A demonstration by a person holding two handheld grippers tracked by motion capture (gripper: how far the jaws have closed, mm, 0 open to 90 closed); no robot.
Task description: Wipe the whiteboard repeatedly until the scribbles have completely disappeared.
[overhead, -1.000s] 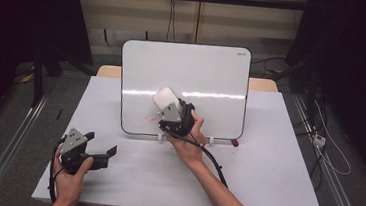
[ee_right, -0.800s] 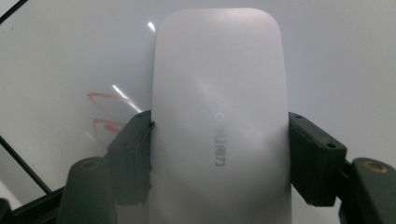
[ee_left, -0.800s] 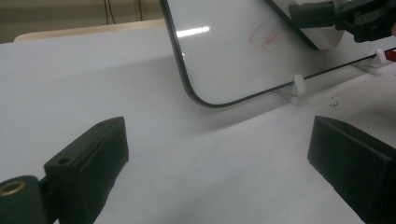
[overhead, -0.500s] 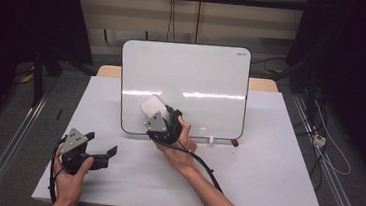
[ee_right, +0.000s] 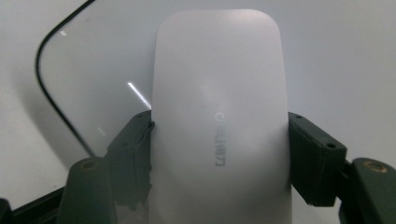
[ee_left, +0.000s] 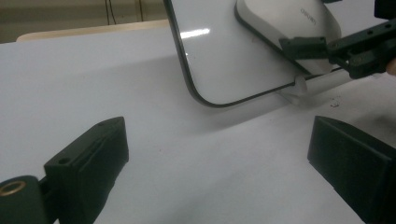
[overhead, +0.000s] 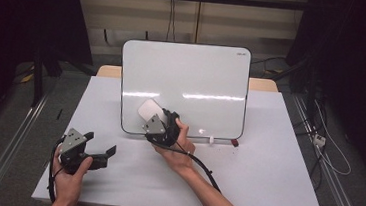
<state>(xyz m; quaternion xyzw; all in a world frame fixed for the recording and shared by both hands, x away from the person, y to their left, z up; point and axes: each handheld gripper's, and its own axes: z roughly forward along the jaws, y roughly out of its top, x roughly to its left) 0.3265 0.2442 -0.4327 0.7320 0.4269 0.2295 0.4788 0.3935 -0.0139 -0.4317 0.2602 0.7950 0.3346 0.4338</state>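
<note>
The right gripper [overhead: 155,119] has its jaws clamped on the two long sides of a white eraser [overhead: 148,110], and the hold makes sense: pinched across its width, the flat pad can sit flush against the whiteboard [overhead: 193,79] while the hand behind it pushes and steers. The eraser is at the board's lower left corner, close to the dark rim, apparently pressed to the surface, though I cannot be sure of contact. The board leans back on small clear feet [overhead: 211,140] at its bottom edge, so it faces the person and can be wiped from the front, which I take to be the work in hand. The left gripper [overhead: 101,156] rests low on the table [overhead: 266,155], well apart from the board, with its jaws standing wide and nothing between them; it looks parked, out of the way of the wiping arm. In the right gripper view the eraser [ee_right: 219,116] is a smooth, rounded slab, pale grey-white with soft corners and faint raised lettering along its back. The board looks clean and glossy, carrying only reflected light streaks. A small red bit [overhead: 234,142] lies by the board's lower right corner.
</note>
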